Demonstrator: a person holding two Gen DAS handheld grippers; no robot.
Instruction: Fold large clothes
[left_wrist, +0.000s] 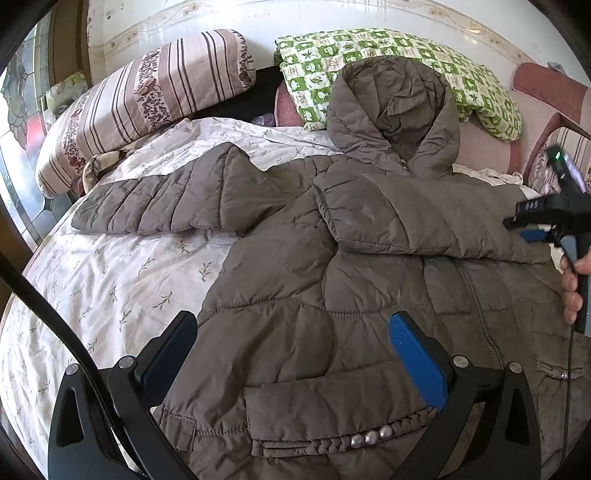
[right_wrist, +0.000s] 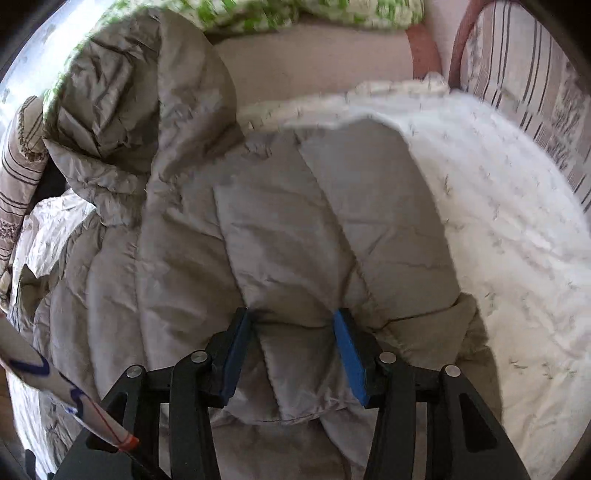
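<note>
A grey-brown quilted hooded jacket (left_wrist: 332, 266) lies front-up on the bed, hood (left_wrist: 395, 110) toward the pillows. One sleeve (left_wrist: 162, 199) stretches out to the left; the other sleeve (left_wrist: 424, 218) is folded across the chest. My left gripper (left_wrist: 291, 354) hovers open above the hem and a pocket with pearl trim (left_wrist: 369, 439), gripping nothing. My right gripper (right_wrist: 293, 354) points down at the folded sleeve (right_wrist: 314, 240); its jaws stand partly apart and have been widening, with a puffy band of sleeve between the blue pads (right_wrist: 351, 362), not clamped. In the left wrist view it shows at the right edge (left_wrist: 517, 227), held by a hand (left_wrist: 572, 288).
The bed carries a white sheet with small sprigs (left_wrist: 110, 288). A striped floral pillow (left_wrist: 140, 107) and a green-and-white checked quilt (left_wrist: 388, 62) lie by the headboard. A striped cushion (right_wrist: 524, 74) sits at the right. A black cable (left_wrist: 55, 321) crosses the lower left.
</note>
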